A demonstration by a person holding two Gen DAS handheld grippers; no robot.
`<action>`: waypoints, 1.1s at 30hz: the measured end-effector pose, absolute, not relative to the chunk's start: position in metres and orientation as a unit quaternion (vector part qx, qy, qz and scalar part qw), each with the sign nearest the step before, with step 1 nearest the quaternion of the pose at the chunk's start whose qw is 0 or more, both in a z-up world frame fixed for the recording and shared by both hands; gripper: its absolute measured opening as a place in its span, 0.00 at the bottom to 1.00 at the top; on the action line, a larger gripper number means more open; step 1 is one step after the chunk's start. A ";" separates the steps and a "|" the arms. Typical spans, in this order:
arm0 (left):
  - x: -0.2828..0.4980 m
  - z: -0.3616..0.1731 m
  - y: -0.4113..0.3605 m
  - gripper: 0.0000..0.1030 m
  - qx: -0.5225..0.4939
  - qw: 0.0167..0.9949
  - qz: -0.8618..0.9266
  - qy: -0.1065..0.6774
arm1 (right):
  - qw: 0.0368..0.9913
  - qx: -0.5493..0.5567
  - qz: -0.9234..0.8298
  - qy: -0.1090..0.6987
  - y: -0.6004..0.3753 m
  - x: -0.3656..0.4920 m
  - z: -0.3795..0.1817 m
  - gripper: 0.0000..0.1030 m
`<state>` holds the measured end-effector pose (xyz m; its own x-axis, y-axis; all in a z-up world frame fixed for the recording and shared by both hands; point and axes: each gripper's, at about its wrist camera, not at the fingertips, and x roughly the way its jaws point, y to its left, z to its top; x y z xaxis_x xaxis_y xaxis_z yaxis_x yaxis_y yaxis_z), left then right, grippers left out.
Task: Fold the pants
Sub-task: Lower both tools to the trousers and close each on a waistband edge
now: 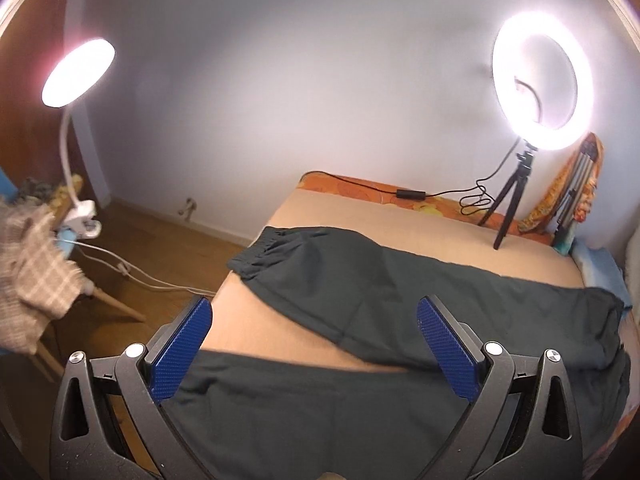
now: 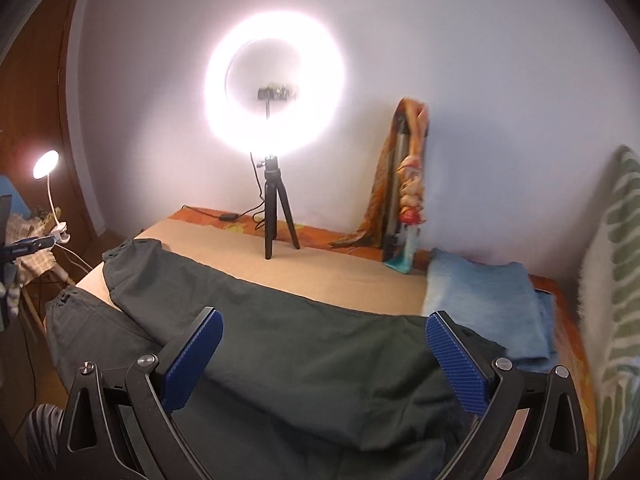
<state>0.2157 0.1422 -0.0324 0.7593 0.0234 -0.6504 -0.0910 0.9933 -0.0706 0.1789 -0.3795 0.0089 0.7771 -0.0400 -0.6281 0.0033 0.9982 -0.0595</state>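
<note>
Dark green pants (image 1: pixel 360 292) lie spread on a tan table (image 1: pixel 340 212), legs reaching left, one leg farther back with its elastic cuff (image 1: pixel 260 248) near the left edge, the other nearest me. My left gripper (image 1: pixel 316 344) is open, hovering over the near leg with nothing between its blue pads. In the right wrist view the pants (image 2: pixel 304 344) fill the foreground. My right gripper (image 2: pixel 324 356) is open above the wider waist part and holds nothing.
A ring light on a black tripod (image 2: pixel 276 216) stands at the table's back with its cable (image 1: pixel 412 194). Folded blue cloth (image 2: pixel 488 304) lies right of the pants. An orange scarf (image 2: pixel 404 184) leans on the wall. A clip lamp (image 1: pixel 76 72) and chair stand left.
</note>
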 end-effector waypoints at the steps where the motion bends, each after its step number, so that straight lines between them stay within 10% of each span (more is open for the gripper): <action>1: 0.224 -0.035 0.143 0.98 -0.050 0.935 0.032 0.350 | 0.940 -0.024 -0.006 0.341 -0.381 0.188 0.006 1.00; 33: 0.407 -0.162 0.119 0.94 -0.080 0.874 0.027 0.479 | 0.822 -0.090 0.153 0.540 -0.350 0.419 -0.206 0.93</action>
